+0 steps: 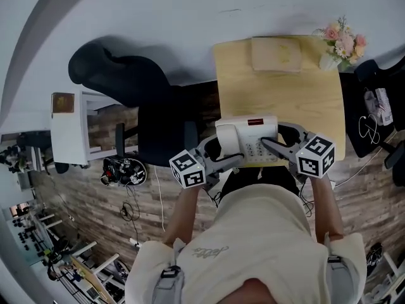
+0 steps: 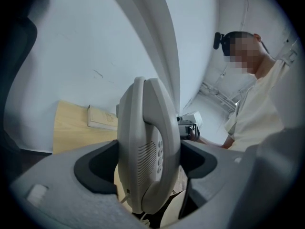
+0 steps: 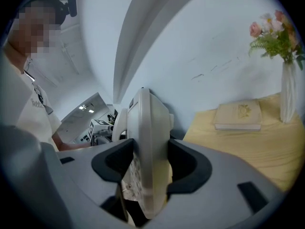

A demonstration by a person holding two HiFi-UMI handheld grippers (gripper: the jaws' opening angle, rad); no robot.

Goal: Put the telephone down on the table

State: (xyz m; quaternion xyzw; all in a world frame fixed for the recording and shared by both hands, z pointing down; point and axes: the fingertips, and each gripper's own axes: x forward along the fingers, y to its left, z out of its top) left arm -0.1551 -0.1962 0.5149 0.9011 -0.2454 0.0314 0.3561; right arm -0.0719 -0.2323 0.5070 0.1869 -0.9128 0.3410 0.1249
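A white desk telephone (image 1: 248,138) with a handset and keypad hangs over the near edge of the light wooden table (image 1: 278,90). My left gripper (image 1: 218,154) is shut on its left, handset side; the handset (image 2: 147,147) fills the gap between the dark pads. On the phone's right side my right gripper (image 1: 272,147) is shut on the body's edge (image 3: 150,151). Whether the phone touches the tabletop cannot be told.
A closed book (image 1: 276,54) lies at the table's far edge, and a vase of flowers (image 1: 342,43) stands at the far right corner. A black office chair (image 1: 142,100) and a white shelf unit (image 1: 73,128) stand to the left, cables on the floor.
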